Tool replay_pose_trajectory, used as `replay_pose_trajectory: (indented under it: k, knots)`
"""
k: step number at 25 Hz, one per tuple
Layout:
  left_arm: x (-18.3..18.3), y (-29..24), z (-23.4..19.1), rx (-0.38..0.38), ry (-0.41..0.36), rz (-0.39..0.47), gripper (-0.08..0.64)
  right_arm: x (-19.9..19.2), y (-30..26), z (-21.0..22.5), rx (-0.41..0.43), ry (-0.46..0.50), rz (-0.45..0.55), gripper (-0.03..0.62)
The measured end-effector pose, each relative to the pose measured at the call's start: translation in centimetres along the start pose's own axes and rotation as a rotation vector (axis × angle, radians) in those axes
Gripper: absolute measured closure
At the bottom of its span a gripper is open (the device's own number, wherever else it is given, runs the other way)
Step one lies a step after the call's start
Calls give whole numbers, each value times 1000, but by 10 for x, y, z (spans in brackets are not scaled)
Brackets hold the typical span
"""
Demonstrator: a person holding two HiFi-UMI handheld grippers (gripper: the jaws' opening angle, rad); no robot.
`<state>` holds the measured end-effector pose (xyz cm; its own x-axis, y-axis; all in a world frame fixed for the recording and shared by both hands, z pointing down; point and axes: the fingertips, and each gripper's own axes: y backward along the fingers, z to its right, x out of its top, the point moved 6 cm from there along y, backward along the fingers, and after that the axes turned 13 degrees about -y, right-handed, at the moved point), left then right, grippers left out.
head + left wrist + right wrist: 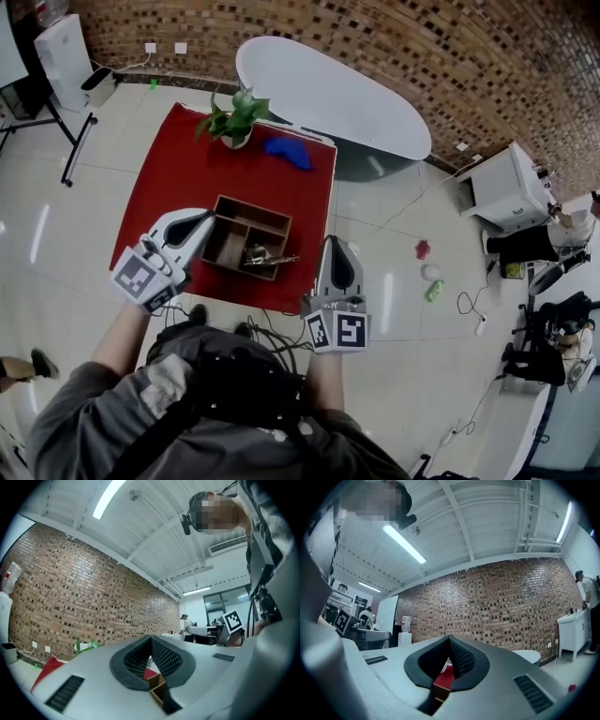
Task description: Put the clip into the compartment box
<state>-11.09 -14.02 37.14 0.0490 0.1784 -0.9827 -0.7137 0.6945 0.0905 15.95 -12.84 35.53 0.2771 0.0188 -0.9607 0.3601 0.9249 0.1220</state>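
Observation:
A wooden compartment box [274,225] stands on the red table [178,178] near its front edge. A metal clip [262,257] lies in the box's front compartment, its end resting on the right rim. My left gripper [208,217] is shut and empty, held level with its tips just left of the box's left corner. In the left gripper view the jaws [150,639] meet, and a corner of the box [157,686] shows below them. My right gripper [332,242] hovers by the table's front right corner, right of the box. Its jaws [449,640] are shut on nothing.
A potted plant [234,118] and a blue cloth [288,152] sit at the table's far edge. A white oval table [328,94] stands behind. A white cabinet [507,187] and small items [429,272] are on the floor to the right.

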Motion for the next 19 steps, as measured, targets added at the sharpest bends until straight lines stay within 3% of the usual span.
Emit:
replay_pose_trajectory:
  k: [7, 13, 19]
  knots:
    - [2, 7, -12, 24, 34, -10, 529, -7, -8, -5, 2, 8, -24, 581]
    - [-6, -3, -14, 3, 11, -29, 529, -18, -14, 8, -13, 6, -43, 581]
    - [6, 2, -3, -10, 11, -54, 529, -4, -4, 5, -21, 7, -45, 581]
